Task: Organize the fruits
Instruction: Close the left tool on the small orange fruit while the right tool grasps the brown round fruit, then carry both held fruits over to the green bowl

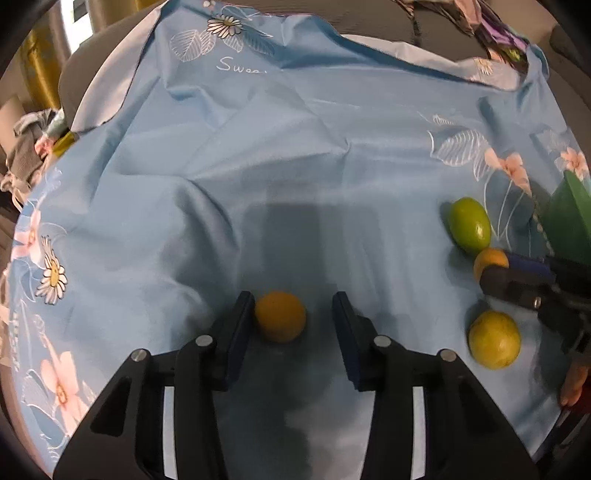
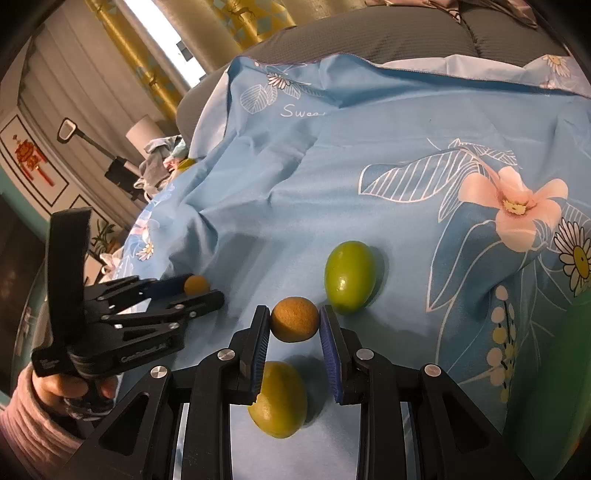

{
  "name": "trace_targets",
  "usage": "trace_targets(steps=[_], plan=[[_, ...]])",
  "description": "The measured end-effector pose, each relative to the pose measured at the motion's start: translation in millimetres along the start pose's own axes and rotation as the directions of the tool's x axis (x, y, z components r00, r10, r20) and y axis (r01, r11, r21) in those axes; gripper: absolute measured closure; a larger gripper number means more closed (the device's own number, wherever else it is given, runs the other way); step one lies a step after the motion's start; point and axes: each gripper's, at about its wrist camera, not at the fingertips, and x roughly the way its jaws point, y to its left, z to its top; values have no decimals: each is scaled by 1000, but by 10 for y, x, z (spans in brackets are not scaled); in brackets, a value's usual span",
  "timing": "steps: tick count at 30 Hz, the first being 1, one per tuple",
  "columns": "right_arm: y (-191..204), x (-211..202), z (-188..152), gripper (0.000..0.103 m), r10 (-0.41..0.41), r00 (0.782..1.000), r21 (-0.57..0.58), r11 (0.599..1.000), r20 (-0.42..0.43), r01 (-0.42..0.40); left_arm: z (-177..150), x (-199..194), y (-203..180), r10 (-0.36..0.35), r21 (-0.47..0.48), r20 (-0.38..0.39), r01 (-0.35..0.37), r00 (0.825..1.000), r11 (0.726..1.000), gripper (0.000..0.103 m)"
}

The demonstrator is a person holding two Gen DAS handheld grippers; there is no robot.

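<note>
A light blue cloth (image 1: 295,155) printed with flowers and leaves is spread over the work surface, rumpled into soft folds, and the fruit lies scattered on it. The left gripper (image 1: 293,314) points steeply down at the cloth with its jaws apart around a small orange fruit (image 1: 280,316); the left pad is just touching or almost touching the fruit's side, while a clear gap shows between the fruit and the right pad, so it is not clamped. The fruit rests on the cloth. In the right wrist view that same gripper (image 2: 205,291) sits off to the left, held by a hand (image 2: 70,387) in a pink ribbed sleeve (image 2: 33,424). The right gripper (image 2: 293,321) is clamped on a second small orange fruit (image 2: 294,320), its blue pads pressing on either side of it. Just beyond, to the right, lies an oval green fruit (image 2: 350,276) on its side, near the held one but apart from it. Below the right gripper's fingers, partly hidden by the left finger, sits a round yellow-green fruit (image 2: 279,400) on the cloth. At the right edge of the left wrist view a green container (image 1: 570,218) shows only in part. Behind the cloth stand grey cushions (image 2: 369,33) and yellow patterned curtains (image 2: 129,48).
</note>
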Motion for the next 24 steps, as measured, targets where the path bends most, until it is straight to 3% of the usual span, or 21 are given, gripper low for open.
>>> trace_targets(steps=[8,15,24], plan=[[-3,0,-2,74,6,1000,4,1000,-2,-6,-5,-37,-15,15,1,-4,-15,1000,1000,75],[13,6,-31,74,1,1000,-9,1000,0,-2,-47,-65,18,28,-32,0,-28,1000,999,76],[161,-177,-121,74,11,999,-32,999,46,-9,-219,-480,-63,-46,-23,58,47,997,999,76]])
